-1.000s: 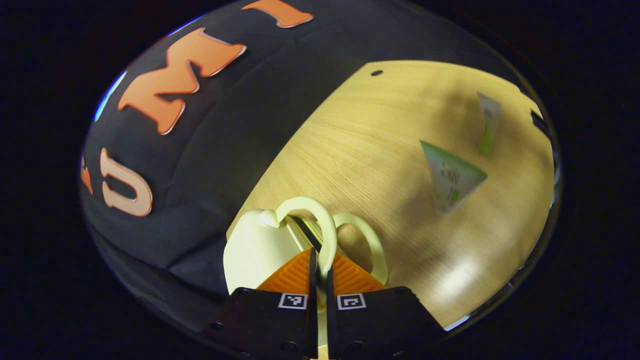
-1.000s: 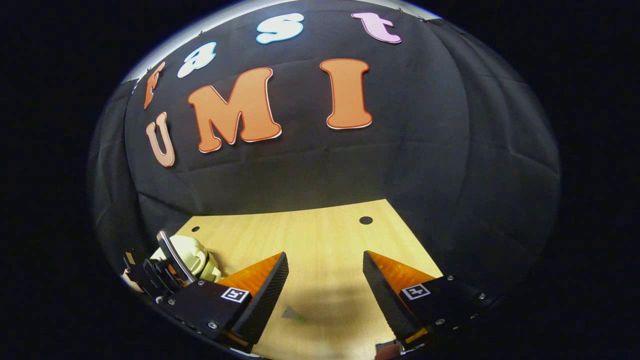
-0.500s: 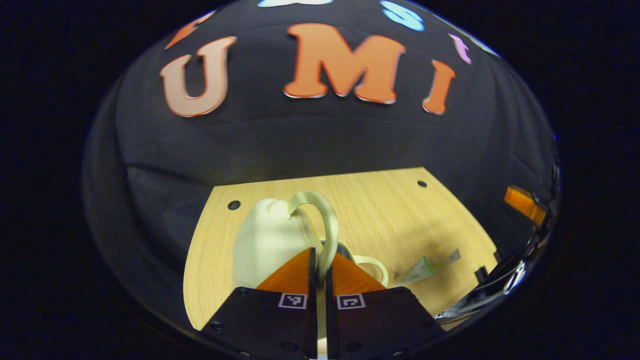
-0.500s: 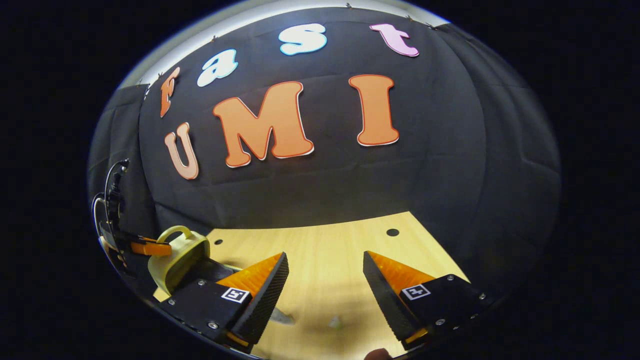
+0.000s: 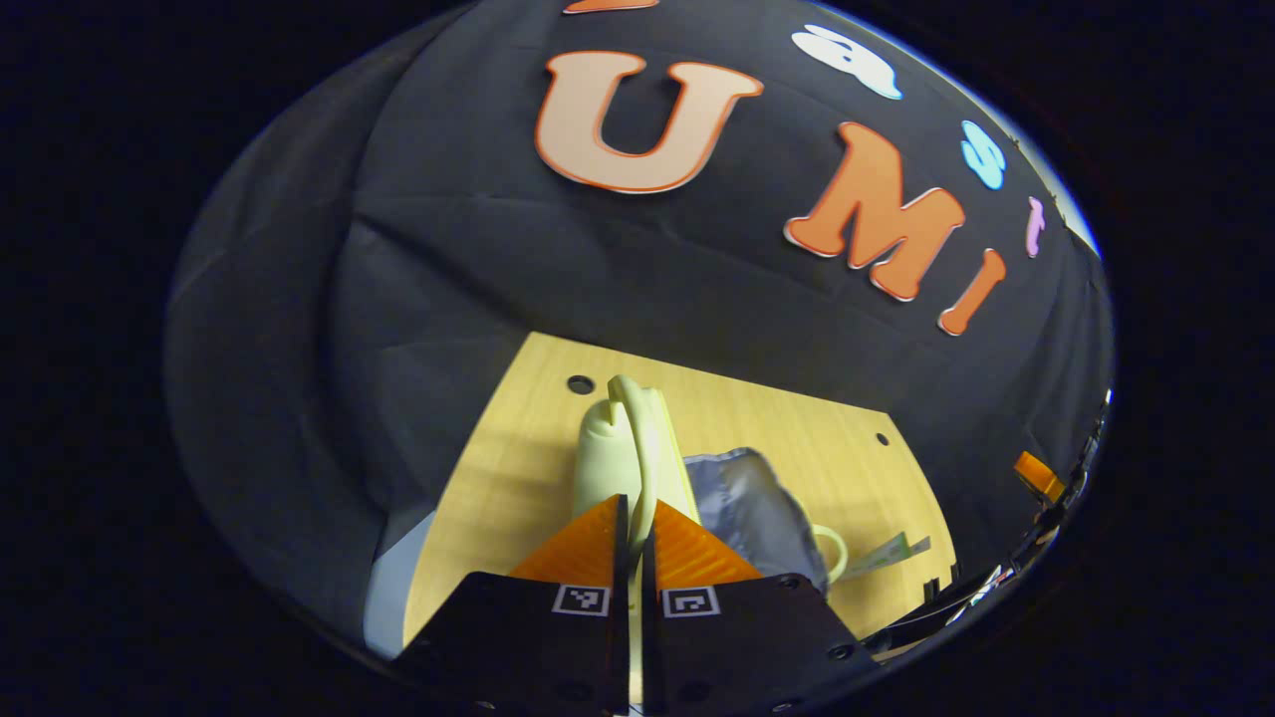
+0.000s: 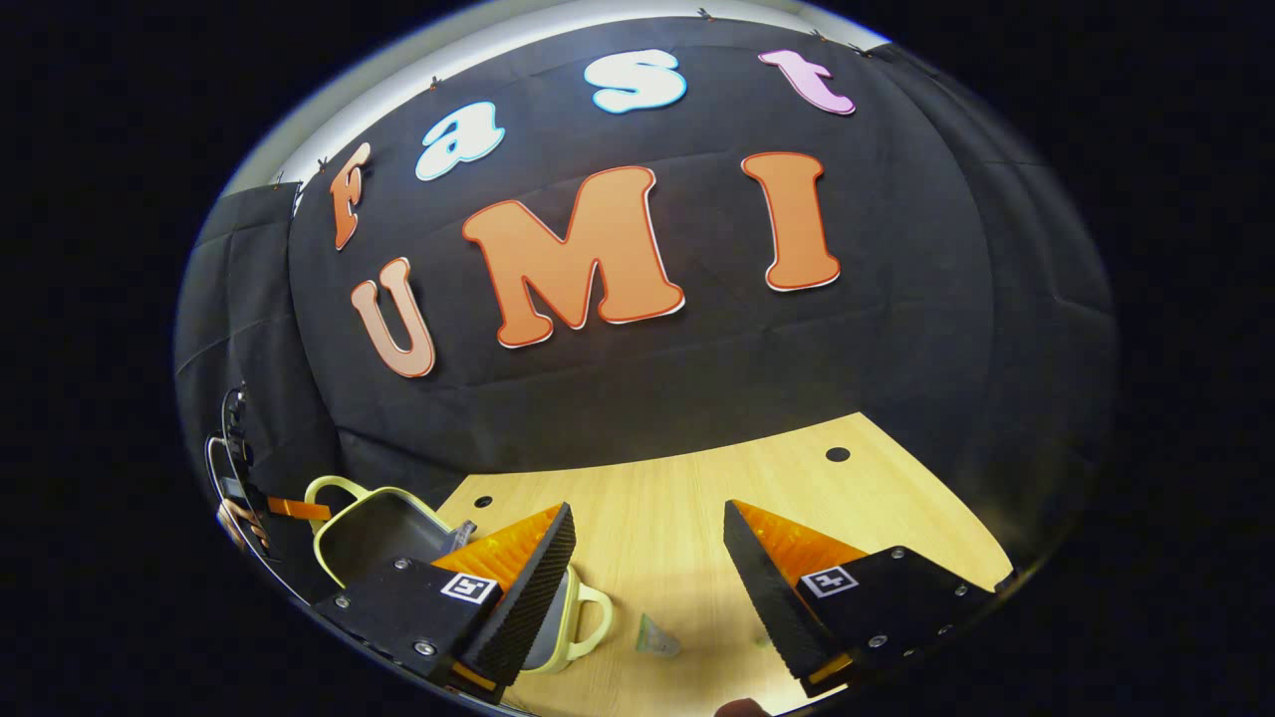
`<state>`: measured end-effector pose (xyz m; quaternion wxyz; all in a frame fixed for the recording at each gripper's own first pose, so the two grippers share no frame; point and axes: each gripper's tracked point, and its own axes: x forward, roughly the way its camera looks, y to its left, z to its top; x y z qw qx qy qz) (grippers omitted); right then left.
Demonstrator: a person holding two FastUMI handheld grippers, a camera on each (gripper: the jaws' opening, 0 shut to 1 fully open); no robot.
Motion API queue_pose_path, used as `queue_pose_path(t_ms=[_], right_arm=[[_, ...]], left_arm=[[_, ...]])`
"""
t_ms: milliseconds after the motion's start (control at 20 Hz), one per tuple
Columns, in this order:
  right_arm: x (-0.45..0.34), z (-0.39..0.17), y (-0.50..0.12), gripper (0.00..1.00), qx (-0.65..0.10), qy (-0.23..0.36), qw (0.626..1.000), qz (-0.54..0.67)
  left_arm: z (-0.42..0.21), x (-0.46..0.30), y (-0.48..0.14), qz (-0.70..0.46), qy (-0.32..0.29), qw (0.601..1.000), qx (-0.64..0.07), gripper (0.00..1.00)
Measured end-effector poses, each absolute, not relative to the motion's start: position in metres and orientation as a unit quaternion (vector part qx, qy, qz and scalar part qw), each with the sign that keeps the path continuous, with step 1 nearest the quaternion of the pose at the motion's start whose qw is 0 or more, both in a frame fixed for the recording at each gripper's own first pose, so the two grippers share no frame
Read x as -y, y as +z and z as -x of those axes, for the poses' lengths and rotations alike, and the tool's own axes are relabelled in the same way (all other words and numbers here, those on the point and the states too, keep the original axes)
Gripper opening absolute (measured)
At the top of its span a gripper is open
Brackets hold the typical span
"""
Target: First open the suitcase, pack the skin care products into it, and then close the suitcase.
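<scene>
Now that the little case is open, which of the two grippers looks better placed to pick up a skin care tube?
Probably the right gripper. It is open above the table, with a tube lying just ahead of it. The left gripper is shut on the suitcase handle, holding the lid up.

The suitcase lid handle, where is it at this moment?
In the left gripper view the lid handle is pinched in the left gripper, above the suitcase on the wooden table.

Left gripper (image 5: 632,518) pinched tight, fingers nearly touching with a thin handle (image 5: 637,438) squeezed between them. Right gripper (image 6: 647,558) hanging wide open, fingers well apart, nothing between them, angled down a bit over the table.
</scene>
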<state>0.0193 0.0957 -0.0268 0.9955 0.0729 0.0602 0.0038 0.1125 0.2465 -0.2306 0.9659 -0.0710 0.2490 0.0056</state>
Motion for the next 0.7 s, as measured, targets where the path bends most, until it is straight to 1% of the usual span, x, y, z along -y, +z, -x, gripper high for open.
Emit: queue_pose_path(t_ms=[100,300,450,700], right_arm=[[-0.113,-0.019,-0.024,0.95,-0.061,0.011,0.995,-0.074],[-0.133,-0.023,-0.024,0.95,-0.068,0.010,0.996,-0.064],[-0.141,-0.024,-0.024,0.95,-0.075,0.005,0.996,-0.056],[-0.137,-0.022,-0.027,0.95,-0.081,-0.013,0.995,-0.049]], left_arm=[[-0.112,-0.289,-0.255,0.078,0.026,0.960,-0.268,0.05],[-0.119,-0.350,-0.311,0.101,0.058,0.945,-0.305,0.05],[-0.126,-0.380,-0.349,0.116,0.080,0.934,-0.328,0.05],[-0.130,-0.408,-0.395,0.091,0.113,0.921,-0.363,0.05]])
